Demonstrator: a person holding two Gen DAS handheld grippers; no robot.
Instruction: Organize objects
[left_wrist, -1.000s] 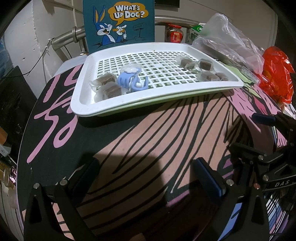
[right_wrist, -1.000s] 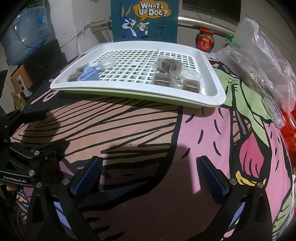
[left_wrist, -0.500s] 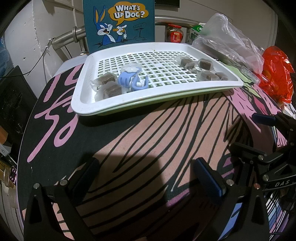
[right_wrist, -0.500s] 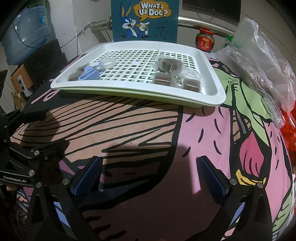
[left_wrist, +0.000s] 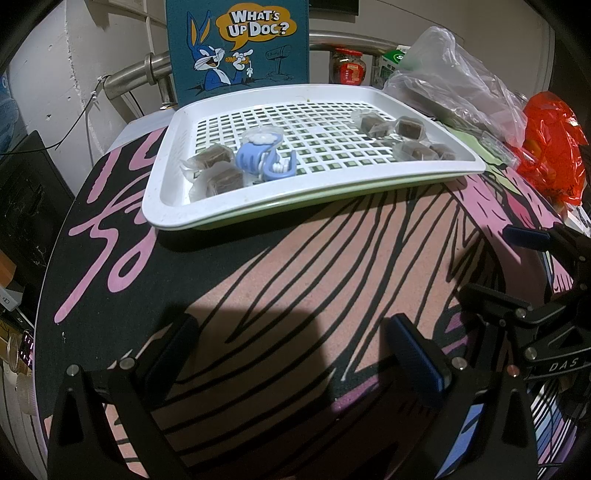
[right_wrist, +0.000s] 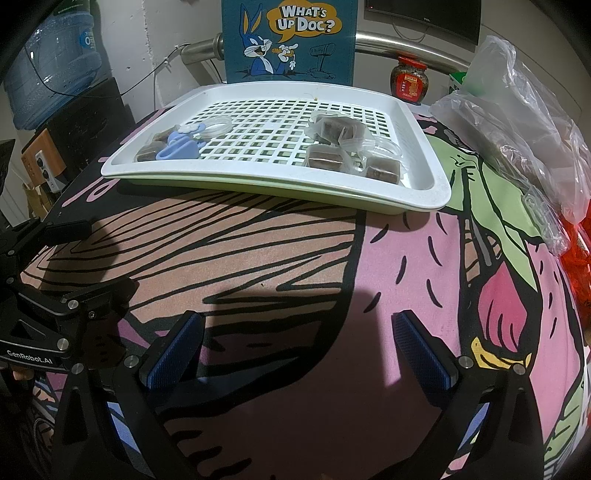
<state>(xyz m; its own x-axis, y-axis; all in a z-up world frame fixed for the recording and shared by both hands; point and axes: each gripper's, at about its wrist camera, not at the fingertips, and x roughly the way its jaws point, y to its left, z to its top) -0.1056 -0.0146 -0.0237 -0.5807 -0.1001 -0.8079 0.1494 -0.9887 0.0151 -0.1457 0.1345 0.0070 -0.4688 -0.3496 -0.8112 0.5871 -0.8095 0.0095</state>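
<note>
Left hand-held gripper (left_wrist: 295, 350), right hand-held gripper (right_wrist: 299, 347): both wide, empty, above surface (right_wrist: 295, 266). Wrapped blocks (right_wrist: 325, 155), blue clip (left_wrist: 260, 158): in white tray (left_wrist: 177, 206). Advise square approach over tray rim.

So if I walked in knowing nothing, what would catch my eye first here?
Probably the white slotted tray at the far side of the cartoon-print tablecloth, holding a blue clip at its left and wrapped brown cubes at its right. Behind it stands a blue "What's Up Doc?" rabbit poster. Both grippers, left and right, are open and empty.
</note>
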